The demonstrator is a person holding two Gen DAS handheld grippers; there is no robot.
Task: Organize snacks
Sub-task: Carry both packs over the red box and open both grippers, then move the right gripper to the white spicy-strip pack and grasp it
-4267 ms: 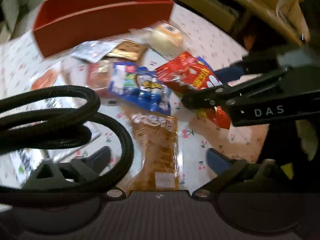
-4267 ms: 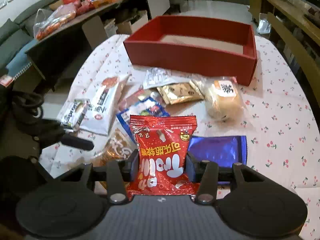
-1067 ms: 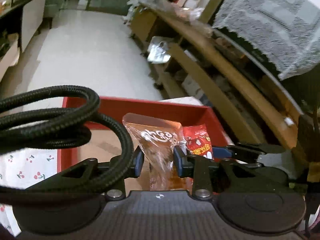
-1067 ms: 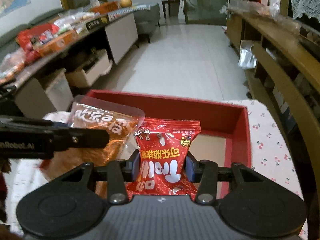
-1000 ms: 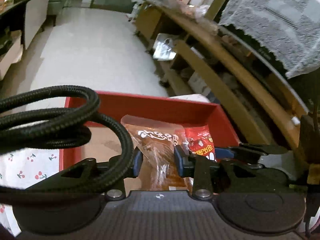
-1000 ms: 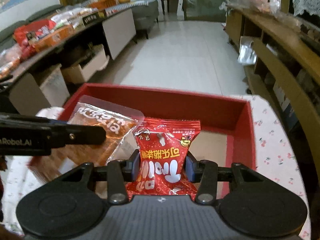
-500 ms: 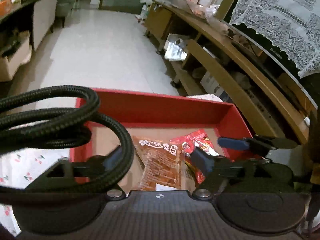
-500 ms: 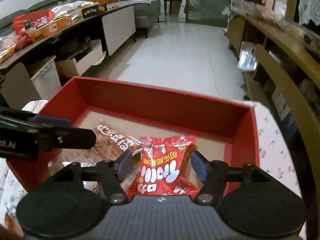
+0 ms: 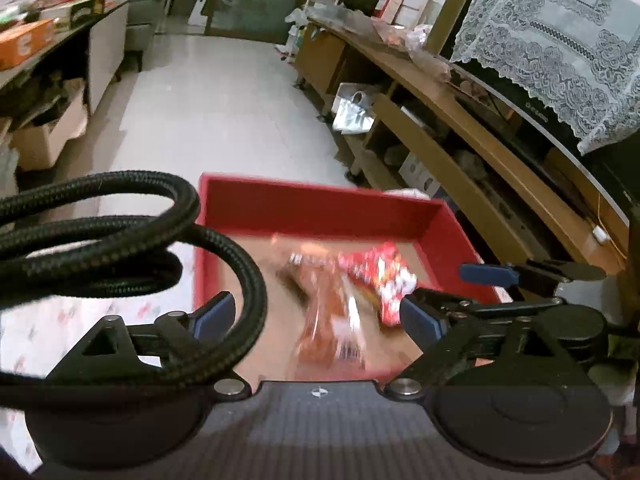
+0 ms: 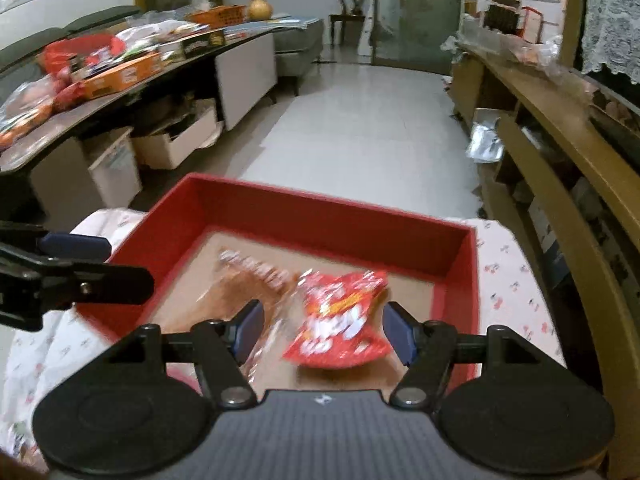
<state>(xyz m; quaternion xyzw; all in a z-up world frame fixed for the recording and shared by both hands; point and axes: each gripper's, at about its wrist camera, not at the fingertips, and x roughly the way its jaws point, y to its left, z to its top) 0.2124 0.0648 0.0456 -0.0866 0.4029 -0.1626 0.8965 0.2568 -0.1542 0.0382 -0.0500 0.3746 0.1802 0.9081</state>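
Both snack packets are smeared by motion blur, so their print cannot be read, and a looped black braided cable (image 9: 132,240) covers the left part of the left wrist view, hiding the near left corner of the red box (image 9: 320,208) there. The box sits on a white tablecloth with small cherry prints (image 10: 516,268), and its near wall is cut off behind each gripper's body. The brown packet (image 9: 328,312) lies on the cardboard floor of the box, with the red packet (image 9: 376,276) just beside it on the right; their edges seem to overlap, though the blur makes that hard to settle. The left gripper (image 9: 320,316) has its blue-padded jaws spread wide, having just been opening, and the brown packet shows in the gap between them but below, with neither pad pressing on it. The right gripper (image 10: 322,332) stands roughly half spread after its jaws parted a moment ago; the red packet (image 10: 340,320) lies between the blue pads and clear of both, resting on the box floor next to the brown packet (image 10: 248,284). Both grippers point forward and downward into the box, side by side, each one's finger reaching into the edge of the other's view. No hand or sleeve shows in either view.
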